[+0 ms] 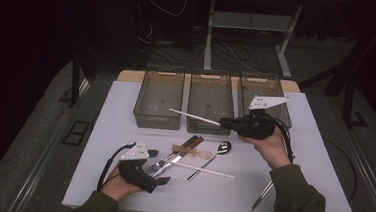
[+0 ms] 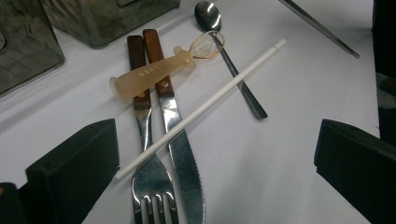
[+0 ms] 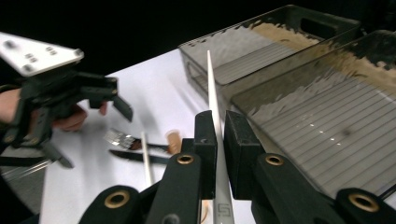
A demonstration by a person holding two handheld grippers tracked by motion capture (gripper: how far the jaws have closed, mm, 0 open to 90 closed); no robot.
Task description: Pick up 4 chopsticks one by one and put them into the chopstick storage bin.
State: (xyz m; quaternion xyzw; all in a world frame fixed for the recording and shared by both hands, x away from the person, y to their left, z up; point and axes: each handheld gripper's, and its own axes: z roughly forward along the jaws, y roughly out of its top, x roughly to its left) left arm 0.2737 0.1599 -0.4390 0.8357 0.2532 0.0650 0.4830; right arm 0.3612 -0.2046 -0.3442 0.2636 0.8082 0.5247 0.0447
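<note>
Right gripper (image 1: pixel 223 121) clamps a white chopstick (image 1: pixel 194 116) before three bins (image 1: pixel 161 91); left gripper (image 1: pixel 162 180) gapes beside cutlery (image 1: pixel 164 160).

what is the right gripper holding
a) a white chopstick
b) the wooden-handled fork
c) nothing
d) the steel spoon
a: the right gripper has its jaws shut on a white chopstick, raised in front of the bins, while the spoon and fork lie on the table.
</note>
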